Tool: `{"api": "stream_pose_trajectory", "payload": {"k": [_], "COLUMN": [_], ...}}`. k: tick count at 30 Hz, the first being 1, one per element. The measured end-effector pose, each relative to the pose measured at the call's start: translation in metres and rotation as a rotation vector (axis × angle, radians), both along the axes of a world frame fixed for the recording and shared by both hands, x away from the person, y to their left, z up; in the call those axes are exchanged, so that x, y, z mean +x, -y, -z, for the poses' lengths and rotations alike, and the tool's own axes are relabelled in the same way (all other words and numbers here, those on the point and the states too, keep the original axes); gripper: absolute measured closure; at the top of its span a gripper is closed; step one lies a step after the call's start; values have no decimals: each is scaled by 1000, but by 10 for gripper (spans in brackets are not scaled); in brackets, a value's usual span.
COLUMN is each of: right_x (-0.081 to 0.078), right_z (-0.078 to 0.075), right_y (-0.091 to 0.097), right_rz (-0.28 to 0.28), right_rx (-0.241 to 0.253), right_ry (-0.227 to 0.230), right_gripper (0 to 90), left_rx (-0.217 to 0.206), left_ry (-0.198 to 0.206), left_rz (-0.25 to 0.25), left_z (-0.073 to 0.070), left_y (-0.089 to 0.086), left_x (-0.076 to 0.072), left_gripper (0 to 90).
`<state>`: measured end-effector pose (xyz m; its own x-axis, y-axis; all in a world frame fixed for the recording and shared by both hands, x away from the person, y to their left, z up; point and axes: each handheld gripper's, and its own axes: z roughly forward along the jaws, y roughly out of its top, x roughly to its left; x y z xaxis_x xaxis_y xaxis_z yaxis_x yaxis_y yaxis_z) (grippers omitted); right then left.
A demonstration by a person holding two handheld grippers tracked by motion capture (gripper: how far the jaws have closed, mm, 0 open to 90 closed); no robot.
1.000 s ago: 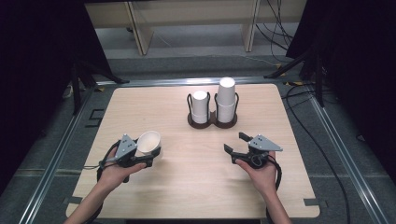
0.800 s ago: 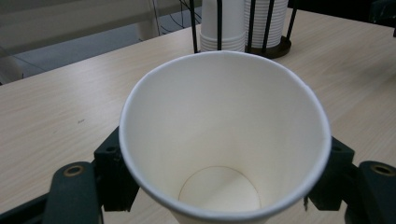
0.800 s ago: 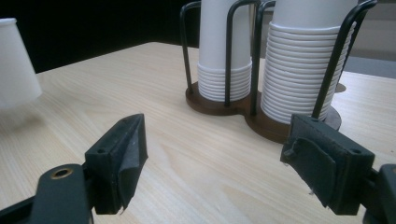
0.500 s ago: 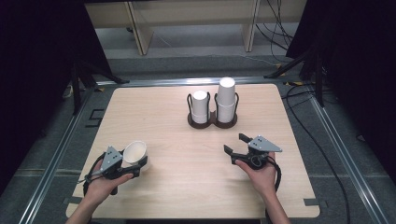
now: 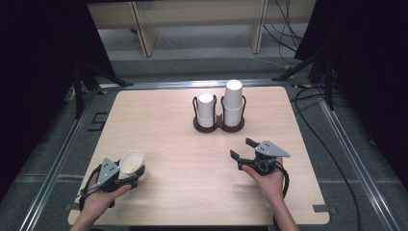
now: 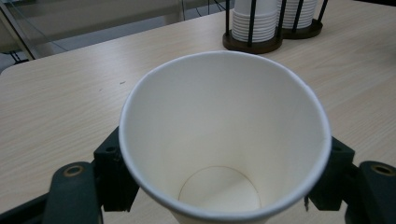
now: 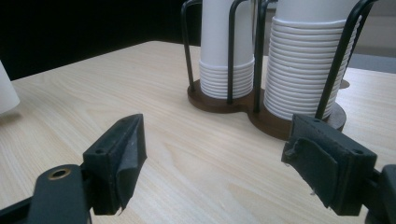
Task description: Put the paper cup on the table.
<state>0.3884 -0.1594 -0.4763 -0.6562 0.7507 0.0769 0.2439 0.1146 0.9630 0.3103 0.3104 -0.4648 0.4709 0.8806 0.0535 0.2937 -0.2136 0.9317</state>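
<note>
The left gripper [image 5: 126,174] grips a paper cup [image 5: 132,162] near the tabletop's [image 5: 183,159] front left corner. The right gripper [image 5: 243,149] has its fingers apart, with nothing between them.

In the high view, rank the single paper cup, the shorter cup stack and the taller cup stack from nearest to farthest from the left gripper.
1. Paper cup: clamped in the left gripper, near-left corner.
2. Shorter cup stack: left side of the holder, table's far middle.
3. Taller cup stack: right side of that holder.
</note>
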Motion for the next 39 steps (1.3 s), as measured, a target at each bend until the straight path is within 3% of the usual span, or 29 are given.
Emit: {"api": "stream_pose_trajectory", "payload": {"k": [2,3,5,7,8,11,14,15,20,21,24,27,28,30,33,35,39], "right_x": [0,0,0,-1,0,0,0,0,1,-1,1,1,0,1,0,1,1], "right_z": [1,1,1,2,2,2,3,3,4,3,4,4,4,4,3,4,4], "right_y": [-1,0,0,-3,-2,-2,-2,-2,-2,-3,-2,-3,-3,-3,-1,-1,-1], "right_rz": [-3,4,0,4,-1,3,-3,-2,-9,2,1,-5,-12,-14,-6,-13,-1], "right_rx": [11,-5,-5,27,1,-4,12,13,16,18,-2,17,26,14,1,7,6], "right_ry": [-19,4,-8,-31,-12,-16,-24,-24,-26,-49,-21,-25,-51,-26,-38,-12,-18], "right_gripper": [202,202,201,201,201,201,200,200,203,203,202,201,201,201,200,200,198], "left_rx": [-6,-1,-8,1,-3,1,-12,3,5,7,8,-6,-2,6,7,-8,-12], "left_ry": [5,1,5,-2,-7,-6,-2,-12,-27,-31,-36,-32,-40,-36,-41,-37,-48], "left_rz": [-7,-16,-20,-25,-33,-40,-49,-45,-51,-56,-59,-62,-62,-61,-60,-62,-69], "left_z": [2,2,4,4,4,6,8,8,13,14,16,17,17,17,17,17,18], "left_y": [-2,-2,-3,-5,-6,-8,-8,-9,-8,-8,-8,-7,-8,-7,-8,-7,-7], "left_x": [-1,-1,-2,-3,-4,-3,-3,-2,-1,-1,0,1,1,1,2,3,2], "left_gripper": [266,266,266,265,265,265,264,263,258,258,256,254,253,250,247,237,223]}}
